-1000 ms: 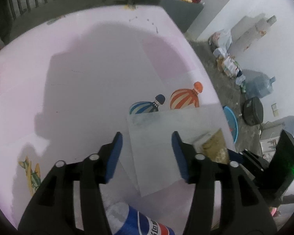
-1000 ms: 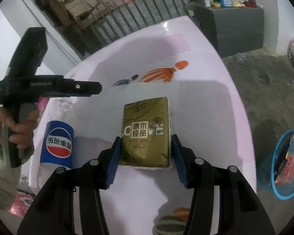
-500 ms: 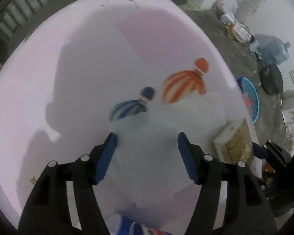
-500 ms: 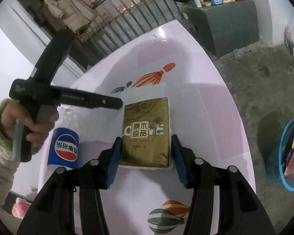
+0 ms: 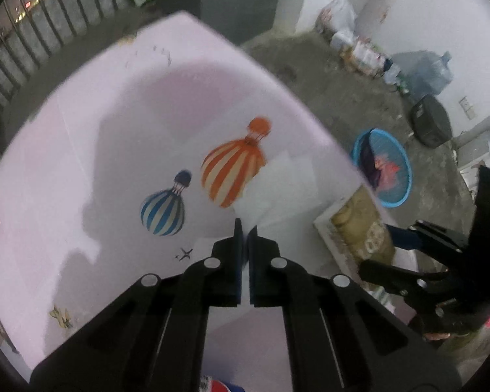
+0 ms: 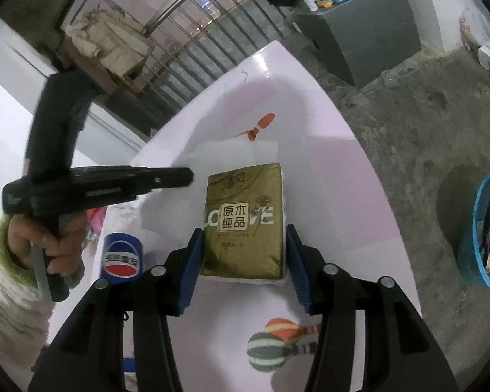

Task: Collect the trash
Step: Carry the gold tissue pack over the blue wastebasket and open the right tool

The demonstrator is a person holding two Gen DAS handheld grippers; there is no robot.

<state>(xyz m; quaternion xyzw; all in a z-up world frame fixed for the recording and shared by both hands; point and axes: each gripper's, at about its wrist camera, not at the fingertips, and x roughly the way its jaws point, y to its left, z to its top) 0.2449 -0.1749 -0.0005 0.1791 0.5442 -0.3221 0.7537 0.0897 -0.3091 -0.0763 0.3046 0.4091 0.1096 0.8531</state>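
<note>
The left gripper (image 5: 245, 228) has just snapped its jaws together, pinching the near corner of a white tissue sheet (image 5: 284, 179) that lies on the pink table (image 5: 81, 163). The right gripper (image 6: 243, 245) stands half spread, its blue pads against both sides of the gold tissue pack (image 6: 245, 215) — the pack rests flat on the table, near its right edge. A Pepsi bottle (image 6: 121, 258) stands just left of that claw. Beyond the sheet the tabletop is bare but for printed balloons. Past the right edge, down on the floor, sits a blue basket (image 5: 392, 166) holding wrappers.
</note>
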